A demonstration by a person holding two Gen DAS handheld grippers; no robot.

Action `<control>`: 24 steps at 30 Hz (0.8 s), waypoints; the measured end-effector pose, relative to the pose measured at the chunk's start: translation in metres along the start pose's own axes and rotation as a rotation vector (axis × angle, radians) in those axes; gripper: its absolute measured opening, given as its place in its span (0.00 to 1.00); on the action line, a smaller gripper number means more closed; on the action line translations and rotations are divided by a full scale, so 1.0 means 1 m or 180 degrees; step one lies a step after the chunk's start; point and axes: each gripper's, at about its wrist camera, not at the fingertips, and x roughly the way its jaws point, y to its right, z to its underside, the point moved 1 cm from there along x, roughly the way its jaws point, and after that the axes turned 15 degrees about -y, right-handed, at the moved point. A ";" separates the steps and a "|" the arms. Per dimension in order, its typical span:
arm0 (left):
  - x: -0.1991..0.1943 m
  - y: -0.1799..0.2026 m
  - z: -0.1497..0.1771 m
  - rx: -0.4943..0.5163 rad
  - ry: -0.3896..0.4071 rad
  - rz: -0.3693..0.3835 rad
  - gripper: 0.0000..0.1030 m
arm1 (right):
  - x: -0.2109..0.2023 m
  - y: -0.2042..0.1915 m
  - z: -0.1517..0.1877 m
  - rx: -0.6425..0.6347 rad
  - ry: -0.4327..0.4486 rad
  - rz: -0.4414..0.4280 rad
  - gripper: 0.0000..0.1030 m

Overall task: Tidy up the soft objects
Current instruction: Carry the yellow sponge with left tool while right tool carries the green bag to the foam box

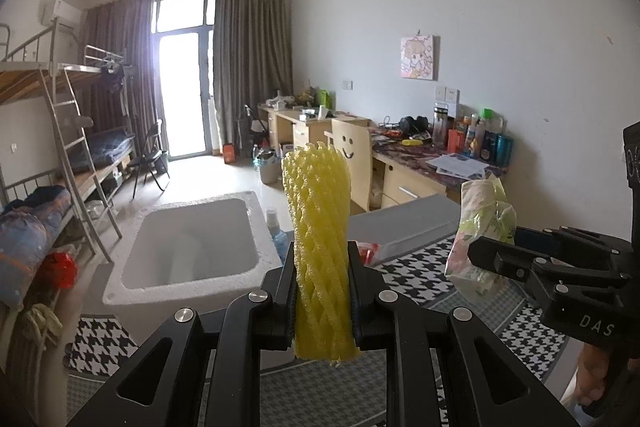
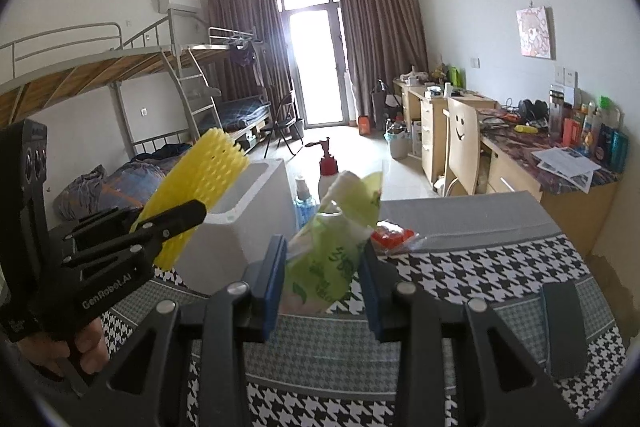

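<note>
Tongs first: my left tongs (image 1: 322,291) were clamped on a yellow foam net sleeve (image 1: 318,227), which stood upright between the pads with its top flaring above them and its cut end poking out below. My right tongs (image 2: 324,279) were clamped on a green-printed soft pouch (image 2: 332,247), crumpled and tilted, its white upper end leaning toward the far side. Both things were held up off the surface (image 2: 480,267), a houndstooth-patterned cloth with a grey band along its far edge. From the left wrist view I saw the pouch only from the side, and the other tool's body cut off its lower part. From the right wrist view the sleeve's near end was hidden behind the left tool's finger. A white foam box (image 1: 192,247) stood open at the left end of the surface, its near wall partly blocked by the sleeve. Just beside it a blue spray bottle (image 2: 304,203) and a red-topped pump bottle (image 2: 326,163) were half hidden behind the pouch, and a red-and-clear packet (image 2: 394,237) lay near the grey band; I could not make out what it held. To the right the cloth lay open up to a dark flat pad (image 2: 564,327) near its edge.
</note>
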 end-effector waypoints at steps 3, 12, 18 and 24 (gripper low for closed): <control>0.000 -0.004 -0.004 -0.0042 0.0026 -0.0029 0.21 | 0.001 -0.003 -0.005 -0.0040 0.0012 -0.0012 0.39; 0.006 -0.023 -0.016 -0.0139 0.0033 -0.0143 0.21 | 0.008 -0.012 -0.020 -0.0158 -0.0003 -0.0064 0.39; 0.007 -0.034 -0.021 -0.0202 0.0051 -0.0195 0.21 | 0.015 -0.017 -0.031 -0.0206 0.0008 -0.0083 0.38; 0.013 -0.042 -0.025 -0.0247 0.0031 -0.0262 0.21 | 0.025 -0.022 -0.040 -0.0232 -0.0058 -0.0101 0.38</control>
